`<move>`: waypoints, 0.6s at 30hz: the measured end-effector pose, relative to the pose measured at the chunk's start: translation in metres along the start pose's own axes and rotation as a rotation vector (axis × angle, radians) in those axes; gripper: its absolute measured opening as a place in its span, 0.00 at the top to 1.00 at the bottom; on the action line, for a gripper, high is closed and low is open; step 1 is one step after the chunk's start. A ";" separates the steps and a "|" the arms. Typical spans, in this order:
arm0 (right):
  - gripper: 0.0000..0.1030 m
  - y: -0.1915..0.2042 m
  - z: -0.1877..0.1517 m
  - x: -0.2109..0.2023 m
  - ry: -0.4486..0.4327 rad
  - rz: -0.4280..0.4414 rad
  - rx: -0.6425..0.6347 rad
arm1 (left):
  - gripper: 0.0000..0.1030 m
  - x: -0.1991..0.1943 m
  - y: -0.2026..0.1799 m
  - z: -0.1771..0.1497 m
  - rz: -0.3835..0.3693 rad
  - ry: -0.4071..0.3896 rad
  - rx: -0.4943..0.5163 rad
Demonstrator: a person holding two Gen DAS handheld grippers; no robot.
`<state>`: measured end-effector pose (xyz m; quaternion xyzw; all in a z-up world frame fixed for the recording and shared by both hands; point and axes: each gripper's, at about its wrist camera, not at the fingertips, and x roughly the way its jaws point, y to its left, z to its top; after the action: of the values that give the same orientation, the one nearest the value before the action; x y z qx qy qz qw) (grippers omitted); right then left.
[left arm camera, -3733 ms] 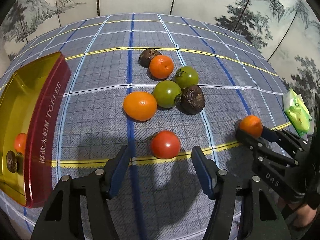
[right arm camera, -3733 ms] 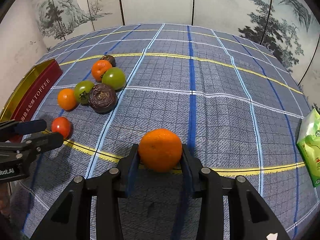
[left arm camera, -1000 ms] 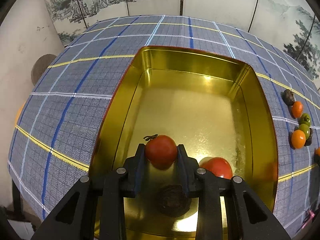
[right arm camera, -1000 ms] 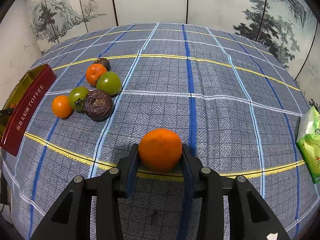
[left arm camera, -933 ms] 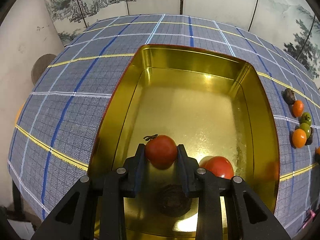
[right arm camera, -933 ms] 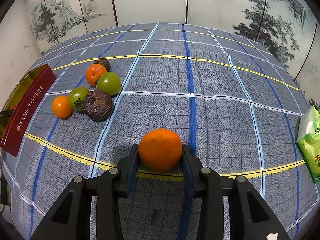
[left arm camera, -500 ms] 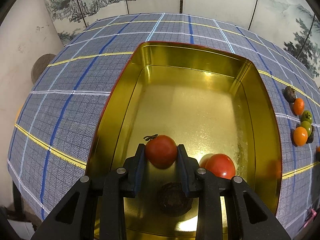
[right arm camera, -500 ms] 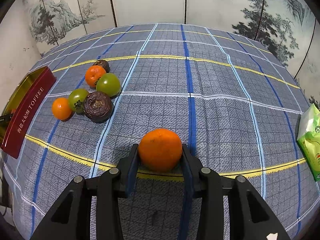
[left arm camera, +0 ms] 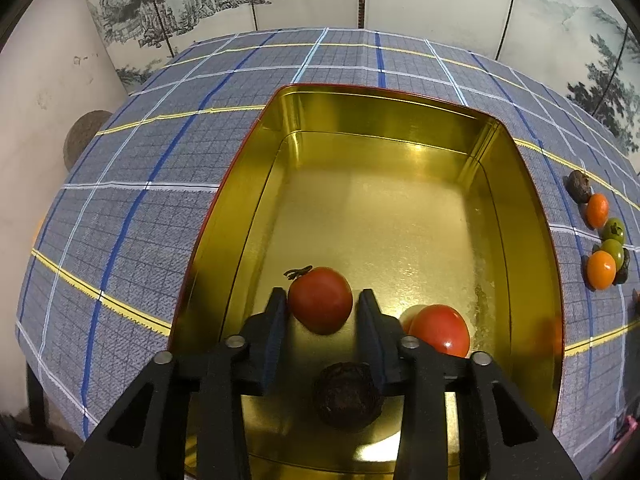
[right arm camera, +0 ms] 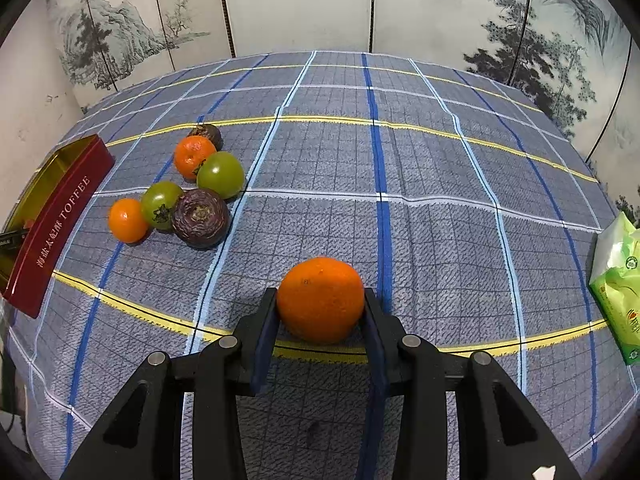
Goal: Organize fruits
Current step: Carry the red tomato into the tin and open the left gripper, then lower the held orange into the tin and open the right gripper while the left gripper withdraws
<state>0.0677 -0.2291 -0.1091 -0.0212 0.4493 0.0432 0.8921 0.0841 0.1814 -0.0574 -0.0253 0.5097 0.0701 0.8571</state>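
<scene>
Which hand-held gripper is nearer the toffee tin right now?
Left. The left hand-held gripper is over the toffee tin, jaws opening around a red tomato. The right hand-held gripper holds an orange well off to the tin's side.

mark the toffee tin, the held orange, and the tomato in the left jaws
toffee tin (left arm camera: 384, 116), left wrist view, far inner wall.
orange (right arm camera: 320, 298), right wrist view, middle of peel.
red tomato (left arm camera: 320, 300), left wrist view, middle of skin, between the opening jaws.

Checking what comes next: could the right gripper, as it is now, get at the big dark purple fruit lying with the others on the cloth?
Probably not yet: the right gripper is shut on an orange, so its jaws are full, though nothing blocks the way to the dark purple fruit.
</scene>
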 end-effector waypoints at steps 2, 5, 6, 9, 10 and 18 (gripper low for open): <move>0.65 0.001 0.002 -0.002 -0.004 0.000 -0.002 | 0.57 -0.002 -0.001 -0.001 -0.003 -0.007 0.003; 0.65 0.005 0.005 -0.007 -0.015 0.004 -0.008 | 0.50 -0.005 -0.003 -0.001 0.000 -0.021 0.009; 0.65 0.008 0.006 -0.009 -0.020 0.007 -0.012 | 0.50 -0.007 -0.004 -0.001 0.001 -0.029 0.014; 0.65 0.014 0.010 -0.015 -0.035 0.019 -0.026 | 0.49 -0.012 -0.007 0.000 0.001 -0.044 0.024; 0.65 0.017 0.011 -0.017 -0.039 0.023 -0.032 | 0.49 -0.014 -0.007 0.000 0.000 -0.048 0.024; 0.65 0.054 0.022 -0.030 -0.071 0.090 -0.099 | 0.46 -0.039 -0.008 -0.005 0.005 -0.121 0.008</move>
<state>0.0624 -0.1759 -0.0717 -0.0437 0.4150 0.1061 0.9026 0.0628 0.1691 -0.0252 -0.0163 0.4573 0.0714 0.8863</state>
